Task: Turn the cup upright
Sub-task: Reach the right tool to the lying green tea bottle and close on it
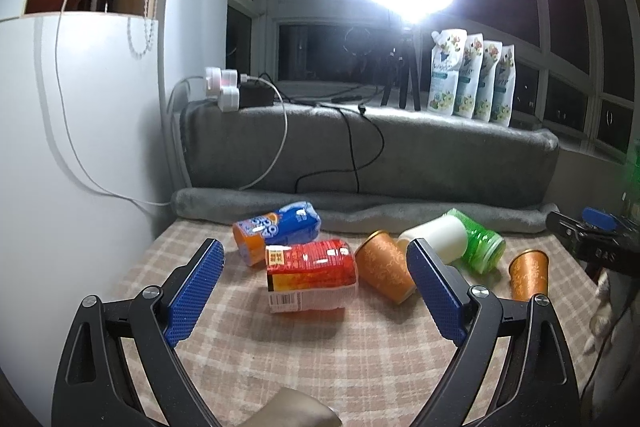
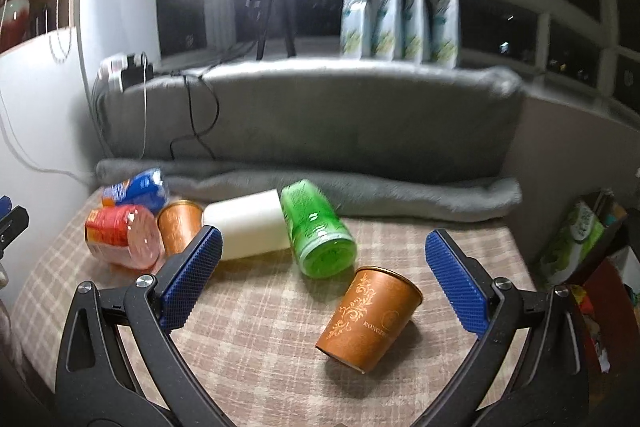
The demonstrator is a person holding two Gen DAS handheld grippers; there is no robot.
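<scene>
Lying tipped over on the checked cloth (image 2: pixel 248 339), orange cup (image 2: pixel 370 319) sits between the right gripper (image 2: pixel 324 279) fingers, nearer the right one, no contact. Jaws wide. Left gripper (image 1: pixel 316 287) also wide, holding nothing; red package (image 1: pixel 310 275) just ahead, second orange cup (image 1: pixel 384 271) beside its right finger.

Two orange paper cups with gold rims and gold scroll print lie tipped on a checked cloth. The near cup (image 2: pixel 370 319) rests on its side, mouth pointing away and up. The far cup (image 2: pixel 180 231) lies among other containers, mouth toward the back.
</scene>
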